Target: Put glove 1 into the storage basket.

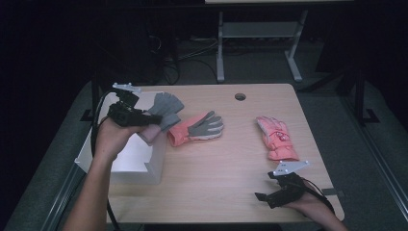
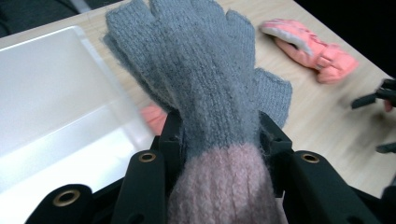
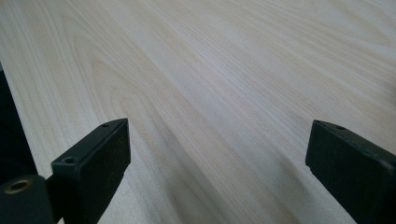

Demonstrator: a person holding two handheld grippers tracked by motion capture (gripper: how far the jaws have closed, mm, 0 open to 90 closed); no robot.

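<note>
Jaws of the left gripper (image 2: 219, 140) clamp the grey glove (image 2: 205, 79), seen close.

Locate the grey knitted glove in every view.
High view: grey knitted glove at upper left, clamped in the left gripper above the white box.
Left gripper view: centre, between the jaws.
Right gripper view: not in it.
Shared landmark: the wooden table.

High view overlooks the table (image 1: 231, 163); both tongs' views skim it closely.

Grey knit glove (image 2: 205, 70) with pink cuff, fingerless, lifted above white box (image 1: 130, 159)
</note>
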